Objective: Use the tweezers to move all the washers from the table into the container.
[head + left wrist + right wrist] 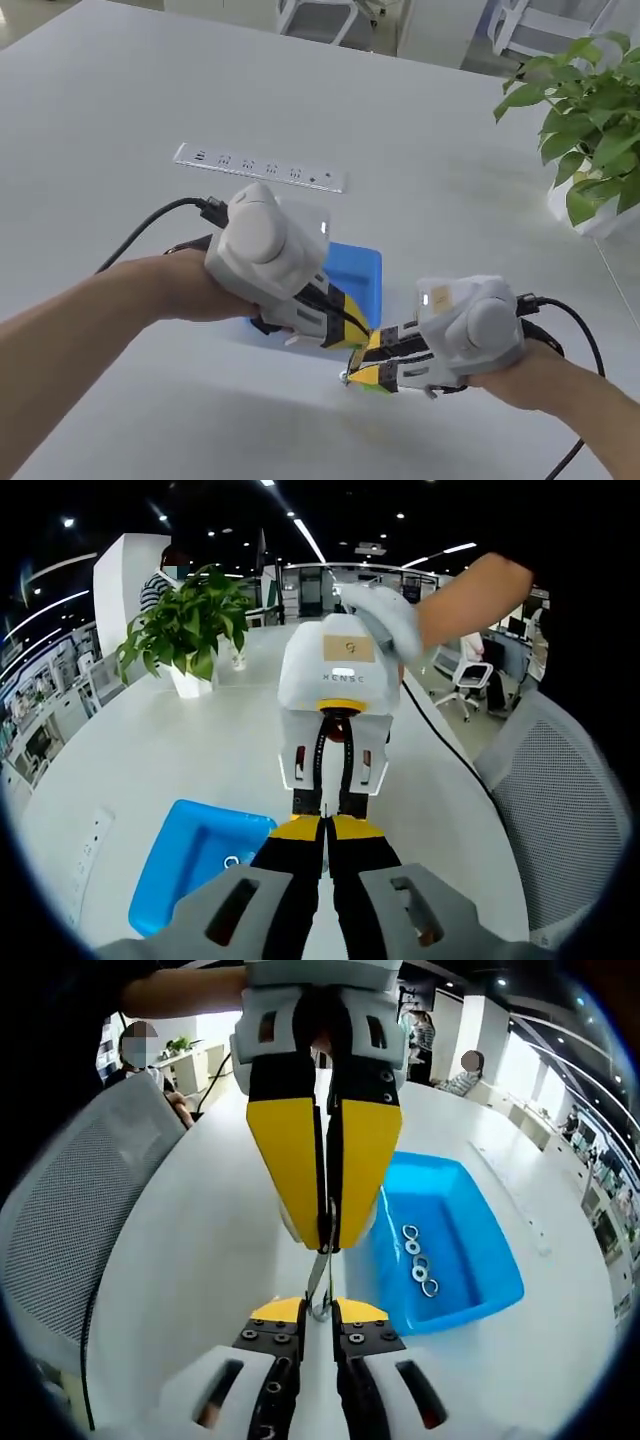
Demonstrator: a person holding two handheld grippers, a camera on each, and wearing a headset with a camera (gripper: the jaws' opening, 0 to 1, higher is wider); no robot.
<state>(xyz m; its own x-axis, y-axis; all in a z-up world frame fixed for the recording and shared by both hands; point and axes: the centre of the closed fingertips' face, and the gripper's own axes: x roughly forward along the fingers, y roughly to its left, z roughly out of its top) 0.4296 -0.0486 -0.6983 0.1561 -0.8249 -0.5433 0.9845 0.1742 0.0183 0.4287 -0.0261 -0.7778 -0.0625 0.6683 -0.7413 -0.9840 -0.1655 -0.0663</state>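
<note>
The blue container (360,268) sits on the white table, with several washers (418,1260) lying inside it. My left gripper (355,335) and right gripper (368,368) meet tip to tip just in front of the container's near side. In the right gripper view, thin metal tweezers (324,1265) run from the left gripper (330,1242) above down into the right gripper (320,1312); both pairs of yellow-tipped jaws are shut on them. The left gripper view shows its own jaws (325,826) closed against the right gripper (322,802), and the container (175,870) at lower left. The tweezers' tips are hidden.
A white power strip (260,168) lies beyond the container. A potted plant (590,110) stands at the table's right edge. Office chairs (320,15) are behind the far edge, and a grey mesh chair (570,810) is near the table.
</note>
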